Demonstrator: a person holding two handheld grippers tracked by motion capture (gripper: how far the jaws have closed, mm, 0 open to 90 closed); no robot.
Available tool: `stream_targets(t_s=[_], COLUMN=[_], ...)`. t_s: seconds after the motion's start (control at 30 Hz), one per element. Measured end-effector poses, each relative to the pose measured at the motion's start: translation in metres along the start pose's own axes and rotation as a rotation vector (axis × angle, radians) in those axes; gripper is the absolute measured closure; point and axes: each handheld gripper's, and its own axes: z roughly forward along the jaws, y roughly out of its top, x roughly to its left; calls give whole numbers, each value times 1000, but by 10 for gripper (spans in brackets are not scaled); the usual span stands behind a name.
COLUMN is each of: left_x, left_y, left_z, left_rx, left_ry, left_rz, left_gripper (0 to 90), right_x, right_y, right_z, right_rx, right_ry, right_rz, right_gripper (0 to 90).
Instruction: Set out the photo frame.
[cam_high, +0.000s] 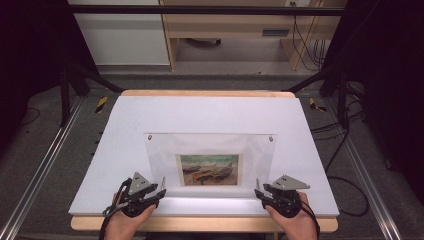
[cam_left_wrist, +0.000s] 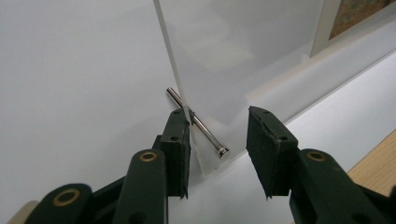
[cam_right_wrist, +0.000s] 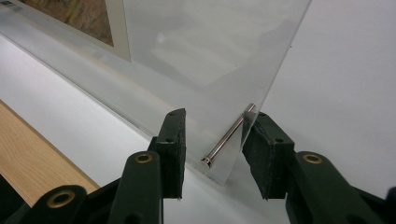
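Fingers of the left gripper (cam_left_wrist: 218, 140) stand part-open around the near left corner of the clear acrylic picture frame (cam_high: 210, 155): one pad lies against the panel's edge by the steel standoff pin (cam_left_wrist: 198, 123), the other stands clear, so nothing is clamped. Fingers of the right gripper (cam_right_wrist: 215, 142) are likewise part-open, straddling the near right corner and its own pin (cam_right_wrist: 229, 135); neither pad looks to press.

Frame stands on the white worktop (cam_high: 125, 130), near its front edge, its top leaning away from the person. Each hand (cam_high: 127, 220) rests at the front edge, one gripper per lower corner. Judgement: the corners give the best purchase on a wide, thin panel, and the pins act as stops for the pads; a symmetric hold would keep the sheet from twisting.

Materials:
- panel: transparent, glossy, thin, sharp-edged; faint reflections.
- pins: polished metal rods with small flat heads, passing through the sheet.
- print (cam_high: 210, 170): boats on a shore, cream mount, matte.
- worktop cover: smooth matte white sheet over a pale wood board (cam_high: 210, 224).
- fingers: black, blocky, flat pads.
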Motion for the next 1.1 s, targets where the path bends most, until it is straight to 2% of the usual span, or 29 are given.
stream_targets(t_s=[0.07, 0.23, 0.73, 1.1], left_x=[-1, -2, -1, -2], left_y=[0, 0, 0, 0], left_z=[0, 1, 1, 2], left_rx=[4, 10, 4, -6], left_ry=[3, 4, -3, -4], left_rz=[2, 10, 11, 15], left_gripper=[589, 581, 571, 541], right_x=[1, 1, 2, 4], right_y=[0, -2, -2, -1], right_z=[0, 0, 0, 2], right_rx=[5, 11, 6, 5], right_ry=[0, -4, -2, 3], right_rz=[9, -14, -7, -9], right_gripper=[599, 600, 585, 515])
